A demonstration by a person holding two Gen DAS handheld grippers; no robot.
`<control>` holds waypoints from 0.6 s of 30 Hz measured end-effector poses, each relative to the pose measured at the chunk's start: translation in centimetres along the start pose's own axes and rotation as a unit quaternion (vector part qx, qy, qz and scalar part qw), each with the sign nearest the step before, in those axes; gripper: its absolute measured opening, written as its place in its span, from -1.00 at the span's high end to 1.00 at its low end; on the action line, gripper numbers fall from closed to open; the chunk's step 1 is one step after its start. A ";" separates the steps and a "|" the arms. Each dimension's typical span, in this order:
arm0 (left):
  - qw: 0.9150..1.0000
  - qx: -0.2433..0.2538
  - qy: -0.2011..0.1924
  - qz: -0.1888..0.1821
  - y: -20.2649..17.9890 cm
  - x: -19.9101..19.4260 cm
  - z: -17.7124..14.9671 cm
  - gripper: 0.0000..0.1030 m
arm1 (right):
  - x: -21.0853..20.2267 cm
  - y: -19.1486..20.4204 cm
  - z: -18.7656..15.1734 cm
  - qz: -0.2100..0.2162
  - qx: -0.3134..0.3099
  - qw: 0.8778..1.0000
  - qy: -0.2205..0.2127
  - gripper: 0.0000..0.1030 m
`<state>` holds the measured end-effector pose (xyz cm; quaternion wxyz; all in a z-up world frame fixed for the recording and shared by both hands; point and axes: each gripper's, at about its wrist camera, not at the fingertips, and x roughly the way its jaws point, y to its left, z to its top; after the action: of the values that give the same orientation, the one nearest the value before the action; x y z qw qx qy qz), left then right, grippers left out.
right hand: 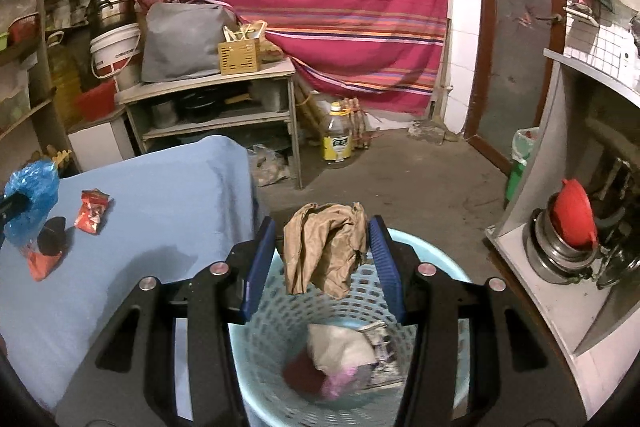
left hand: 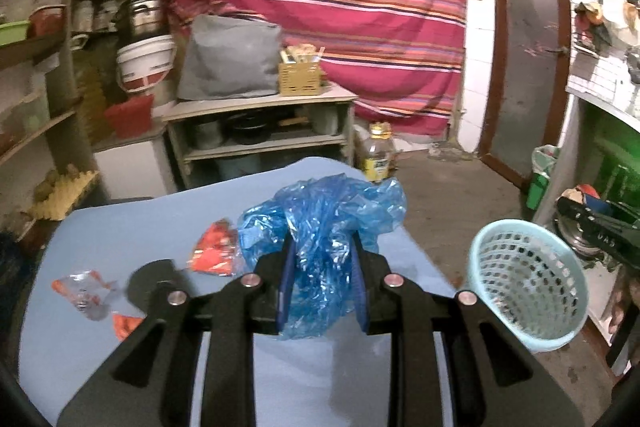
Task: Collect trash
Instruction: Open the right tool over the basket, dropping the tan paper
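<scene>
My left gripper [left hand: 322, 255] is shut on a crumpled blue plastic bag [left hand: 320, 223] and holds it above the blue table [left hand: 160, 223]. Red wrappers [left hand: 214, 249] and a clear wrapper [left hand: 86, 293] lie on the table to its left, next to a dark round object [left hand: 154, 281]. My right gripper [right hand: 326, 247] is over the light blue mesh basket [right hand: 432, 255]; its jaws stand apart around a crumpled brown paper [right hand: 324, 247], which touches only the right finger. Trash [right hand: 344, 359] lies in the basket's bottom. The basket also shows in the left wrist view [left hand: 528, 275], right of the table.
A grey shelf unit [left hand: 260, 123] with a wooden box [left hand: 300, 73] stands behind the table. An oil bottle [right hand: 338, 139] stands on the concrete floor. A counter [right hand: 560, 267] with steel pots and a red funnel [right hand: 574, 215] is at the right. A green bin [left hand: 542, 173] stands by the door.
</scene>
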<state>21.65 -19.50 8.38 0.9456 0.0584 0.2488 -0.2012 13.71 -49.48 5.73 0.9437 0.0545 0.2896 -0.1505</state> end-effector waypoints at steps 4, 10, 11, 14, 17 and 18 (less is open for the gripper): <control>1.000 0.007 0.006 -0.030 -3.3 1.3 0.5 0.51 | 0.2 -2.2 -0.3 -0.008 0.009 1.000 0.004 0.06; 0.998 0.029 0.010 -0.062 -8.2 2.9 0.6 0.51 | 0.2 -5.6 -0.9 -0.024 0.028 0.999 0.009 0.06; 0.997 0.030 0.010 -0.066 -8.8 3.1 0.6 0.51 | 0.3 -6.0 -1.0 -0.023 0.032 0.999 0.010 0.06; 0.996 0.031 0.018 -0.083 -10.7 4.1 0.6 0.51 | 0.7 -6.4 -1.3 -0.025 0.028 0.999 0.016 0.06; 0.994 0.042 0.026 -0.094 -12.7 5.1 0.4 0.51 | 1.4 -6.3 -1.3 -0.025 0.025 0.999 0.026 0.06; 0.994 0.047 0.028 -0.097 -13.3 5.3 0.3 0.51 | 1.6 -6.4 -1.4 -0.025 0.023 0.999 0.029 0.05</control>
<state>20.57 -33.57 5.84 0.9106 0.0838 0.2699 -0.3015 12.18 -55.70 3.60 0.9292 0.0733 0.3149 -0.1792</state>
